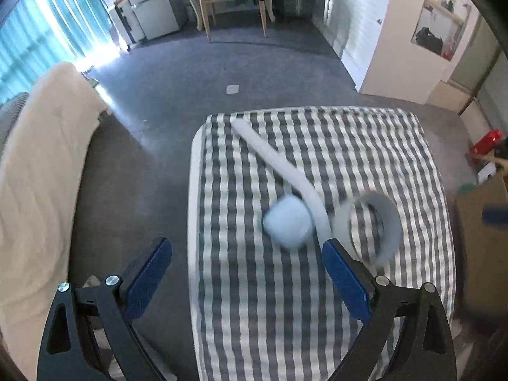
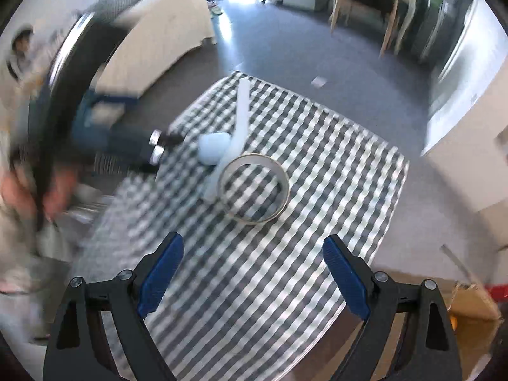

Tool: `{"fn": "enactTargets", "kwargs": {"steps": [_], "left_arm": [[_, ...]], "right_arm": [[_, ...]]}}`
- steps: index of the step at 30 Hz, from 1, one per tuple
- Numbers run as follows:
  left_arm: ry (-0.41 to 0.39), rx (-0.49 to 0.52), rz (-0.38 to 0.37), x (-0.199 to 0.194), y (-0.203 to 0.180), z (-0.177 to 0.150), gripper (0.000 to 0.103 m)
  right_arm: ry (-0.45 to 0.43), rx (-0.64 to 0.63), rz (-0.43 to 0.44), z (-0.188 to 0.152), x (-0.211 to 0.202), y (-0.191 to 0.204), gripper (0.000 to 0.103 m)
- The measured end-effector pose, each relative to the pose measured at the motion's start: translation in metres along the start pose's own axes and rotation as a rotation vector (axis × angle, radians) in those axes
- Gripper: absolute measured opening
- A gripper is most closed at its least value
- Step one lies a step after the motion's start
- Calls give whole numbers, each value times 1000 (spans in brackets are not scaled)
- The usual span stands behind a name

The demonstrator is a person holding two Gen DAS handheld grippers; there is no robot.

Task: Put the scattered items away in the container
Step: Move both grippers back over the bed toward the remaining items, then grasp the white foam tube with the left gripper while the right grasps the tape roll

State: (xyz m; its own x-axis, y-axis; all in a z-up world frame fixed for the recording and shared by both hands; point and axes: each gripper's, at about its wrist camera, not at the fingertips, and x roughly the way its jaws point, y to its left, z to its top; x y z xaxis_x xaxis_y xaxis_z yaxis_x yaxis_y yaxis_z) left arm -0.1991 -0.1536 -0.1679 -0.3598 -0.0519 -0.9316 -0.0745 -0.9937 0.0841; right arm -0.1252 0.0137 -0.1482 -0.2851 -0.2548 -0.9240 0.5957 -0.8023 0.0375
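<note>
Honestly, no brand, label or writing can be read on anything here; both views are blurred. The counter (image 1: 317, 301) is covered with a grey and white checked cloth, and three things lie on it close together: a pale blue rounded block (image 1: 288, 222), a long white bent strip (image 1: 279, 171) and a roll of tape (image 1: 371, 225). The strip runs from the far left corner of the cloth toward the near side, passes between the block and the roll, and seems to touch both. In the right wrist view the same block (image 2: 213, 149), strip (image 2: 239, 127) and roll (image 2: 254, 189) are seen, the roll lying flat with the cloth visible through its hole. The left gripper (image 1: 247, 254) is wide open and holds nothing; it is just before the block, its right finger close to the end of the strip. The right gripper (image 2: 253, 250) is also wide open and empty, above the cloth, apart from the roll. A brown cardboard box (image 1: 485, 247) stands on the floor beside the right edge of the counter. Around there are a beige sofa (image 1: 41, 171), a wooden chair (image 1: 235, 0) and blue curtains (image 1: 35, 38)
</note>
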Motion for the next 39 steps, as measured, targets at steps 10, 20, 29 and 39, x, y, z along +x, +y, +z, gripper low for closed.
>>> {"fn": "enactTargets", "kwargs": {"steps": [10, 20, 29, 39], "left_arm": [[74, 86, -47, 83, -12, 67, 98], [110, 96, -81, 121, -19, 73, 98], [66, 107, -98, 108, -22, 66, 72], [106, 100, -180, 95, -24, 65, 20]], "right_arm": [[-76, 52, -77, 17, 55, 43, 90], [-48, 158, -120, 33, 98, 41, 90], [-5, 201, -122, 36, 118, 41, 55], [-27, 154, -87, 38, 89, 40, 14]]}}
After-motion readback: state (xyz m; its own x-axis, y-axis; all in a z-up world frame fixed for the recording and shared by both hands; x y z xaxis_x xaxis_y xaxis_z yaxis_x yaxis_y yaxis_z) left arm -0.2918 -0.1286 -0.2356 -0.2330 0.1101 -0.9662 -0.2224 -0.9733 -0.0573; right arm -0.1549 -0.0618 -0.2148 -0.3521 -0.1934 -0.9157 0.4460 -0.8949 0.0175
